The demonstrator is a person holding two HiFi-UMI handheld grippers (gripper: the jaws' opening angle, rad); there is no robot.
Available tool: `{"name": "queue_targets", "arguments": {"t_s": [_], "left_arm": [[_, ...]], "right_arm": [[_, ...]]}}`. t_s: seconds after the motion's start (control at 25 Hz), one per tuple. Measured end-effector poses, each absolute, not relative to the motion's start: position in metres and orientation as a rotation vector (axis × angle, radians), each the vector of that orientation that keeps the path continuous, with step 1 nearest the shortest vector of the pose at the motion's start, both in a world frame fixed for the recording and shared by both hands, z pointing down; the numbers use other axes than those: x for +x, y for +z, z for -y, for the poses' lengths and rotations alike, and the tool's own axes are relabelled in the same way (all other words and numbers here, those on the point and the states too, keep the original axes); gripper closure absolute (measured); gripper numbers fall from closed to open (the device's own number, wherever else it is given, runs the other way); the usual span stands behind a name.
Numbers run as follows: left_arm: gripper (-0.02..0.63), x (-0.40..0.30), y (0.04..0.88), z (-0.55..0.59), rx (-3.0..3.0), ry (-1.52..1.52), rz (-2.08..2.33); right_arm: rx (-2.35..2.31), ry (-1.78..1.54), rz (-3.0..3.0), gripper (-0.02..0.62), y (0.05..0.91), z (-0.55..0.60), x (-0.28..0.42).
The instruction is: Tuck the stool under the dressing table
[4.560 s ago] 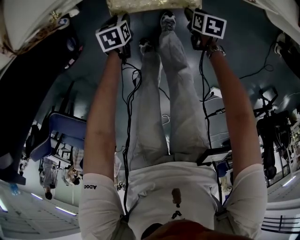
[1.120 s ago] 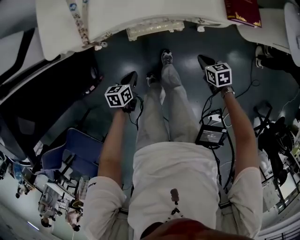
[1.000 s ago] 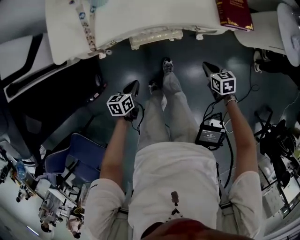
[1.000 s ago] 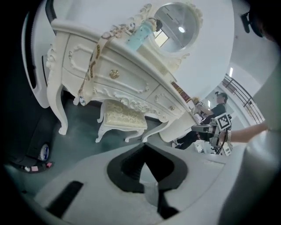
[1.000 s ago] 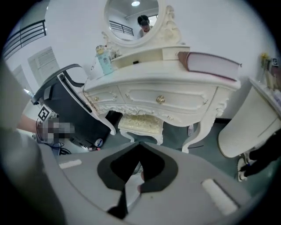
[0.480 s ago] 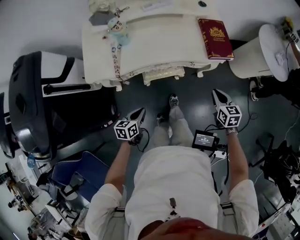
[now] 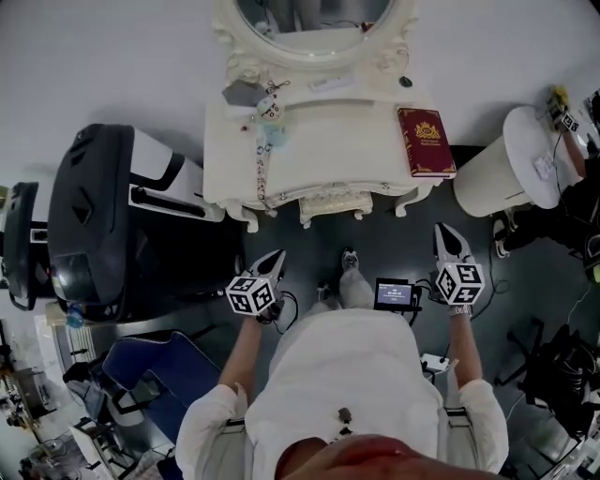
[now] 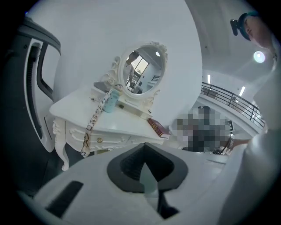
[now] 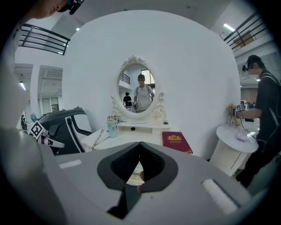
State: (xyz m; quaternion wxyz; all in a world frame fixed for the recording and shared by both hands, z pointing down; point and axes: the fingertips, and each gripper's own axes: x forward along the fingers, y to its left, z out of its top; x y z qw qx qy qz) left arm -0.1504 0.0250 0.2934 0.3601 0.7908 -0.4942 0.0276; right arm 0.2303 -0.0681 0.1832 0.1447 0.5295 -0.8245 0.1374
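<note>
- A white, ornately carved dressing table (image 7: pixel 323 155) stands against a white wall, with an oval mirror (image 7: pixel 314 19) in a scrolled frame at its back.
- The stool (image 7: pixel 335 201) is tucked under the dressing table. Only the cream, patterned front edge of its seat shows, just past the table's front edge and between the front legs.
- The left gripper (image 7: pixel 272 261) is held in the air in front of the table, well apart from the stool. Its jaws are pressed together with nothing between them.
- The right gripper (image 7: pixel 447 239) is held level with it on the other side of the person's body. Its jaws are also together and empty.
- A dark red book (image 7: pixel 427 141) with gold print lies flat on the right side of the tabletop.
- A patterned lanyard strap (image 7: pixel 262 164) drapes over the table's front left edge, and a small pale blue bottle (image 9: pixel 112 125) stands near the mirror base.
- A large black-and-white machine (image 7: pixel 103 216) sits just left of the table.
- A round white side table (image 7: pixel 525 159) stands to the right.
- A blue chair (image 7: pixel 155 361) is on the dark floor behind the left arm.
- The person wears a white shirt, with a small lit screen (image 7: pixel 396 293) at the waist.
</note>
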Motion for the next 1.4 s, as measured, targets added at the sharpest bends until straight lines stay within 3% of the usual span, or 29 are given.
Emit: {"name": "queue_targets", "arguments": {"t_s": [0.32, 0.6, 0.92, 1.4], "left_arm": [[0.598, -0.180, 0.198, -0.007, 2.100, -0.215, 1.405], [0.598, -0.139, 0.147, -0.017, 2.332, -0.190, 1.386], [0.598, -0.101, 0.135, -0.038, 2.341, -0.233, 1.409], [0.598, 0.033, 0.124, -0.069, 2.432, -0.136, 1.277]], "right_arm": [[1.573, 0.282, 2.547, 0.589, 0.106, 0.046, 0.179], [1.522, 0.181, 2.656, 0.589, 0.057, 0.024, 0.132], [1.417, 0.310, 2.816, 0.589, 0.052, -0.011, 0.102], [1.361, 0.450, 2.785, 0.589, 0.083, -0.049, 0.183]]}}
